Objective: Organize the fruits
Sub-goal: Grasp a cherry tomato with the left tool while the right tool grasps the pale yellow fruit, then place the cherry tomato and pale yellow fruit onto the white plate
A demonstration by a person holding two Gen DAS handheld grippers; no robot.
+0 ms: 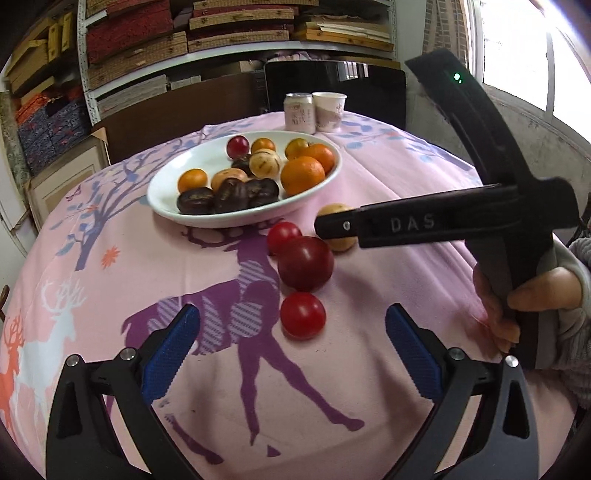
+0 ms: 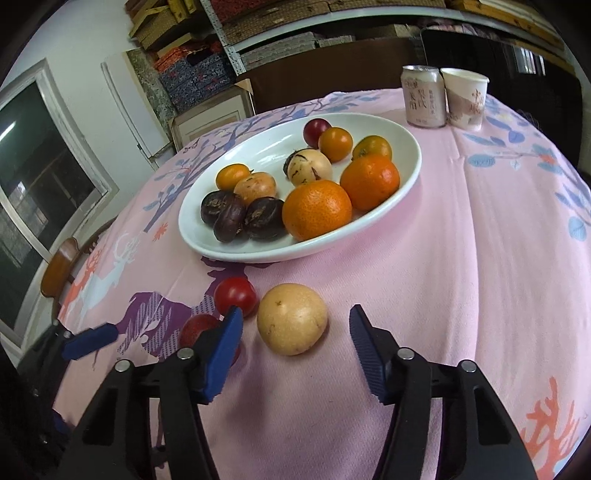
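A white oval plate [image 1: 170,212] [image 2: 410,147] holds oranges, dark chestnut-like fruits, pale round fruits and a small red one. On the pink cloth in front of it lie a small red fruit [image 1: 282,236] [image 2: 235,295], a big dark red plum [image 1: 306,263] [image 2: 197,328], another small red fruit [image 1: 303,315] and a yellow round fruit [image 1: 341,242] [image 2: 291,318]. My left gripper [image 1: 291,325] is open, just short of the nearest red fruit. My right gripper [image 2: 295,328] [image 1: 334,225] is open around the yellow fruit, not touching it.
A drink can [image 1: 299,112] [image 2: 424,96] and a paper cup [image 1: 329,110] [image 2: 464,98] stand behind the plate. A dark chair back [image 1: 334,88] is beyond the table. Shelves of boxes [image 1: 236,33] fill the back wall. A wooden chair [image 2: 62,269] is at the left table edge.
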